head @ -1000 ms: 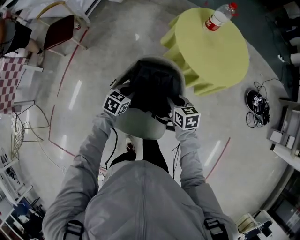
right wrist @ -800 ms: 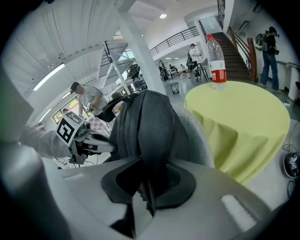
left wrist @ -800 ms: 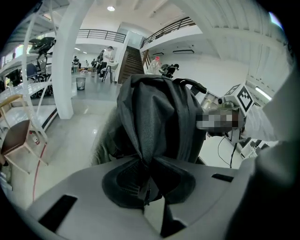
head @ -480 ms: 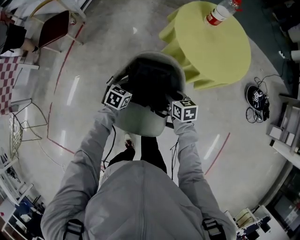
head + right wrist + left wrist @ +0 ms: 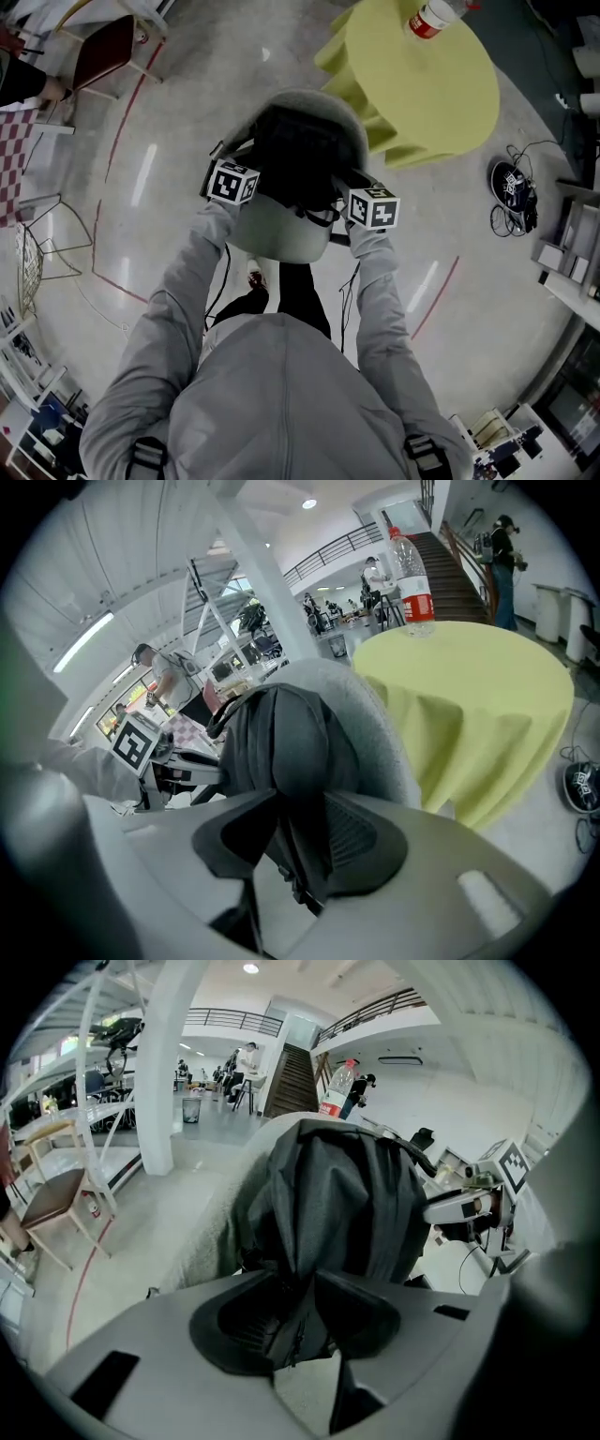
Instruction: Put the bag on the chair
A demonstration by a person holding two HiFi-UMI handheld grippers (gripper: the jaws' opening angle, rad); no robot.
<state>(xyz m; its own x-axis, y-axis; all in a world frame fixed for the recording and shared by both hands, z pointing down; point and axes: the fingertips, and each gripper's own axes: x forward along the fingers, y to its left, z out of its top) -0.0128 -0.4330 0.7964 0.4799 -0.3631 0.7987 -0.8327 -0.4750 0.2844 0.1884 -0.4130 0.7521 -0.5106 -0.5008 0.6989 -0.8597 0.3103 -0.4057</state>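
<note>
The black bag (image 5: 298, 159) rests on the seat of the grey chair (image 5: 279, 242), against its backrest. My left gripper (image 5: 305, 1312) is at the bag's left side and my right gripper (image 5: 292, 841) at its right side. Both pairs of jaws are opening, each spread with a loose fold of bag fabric between them. The chair stands near a yellow tabletop (image 5: 441, 89).

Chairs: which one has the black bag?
The grey shell chair before the person, black fabric bag in its seat; the red-seated chair far left has none.
</note>
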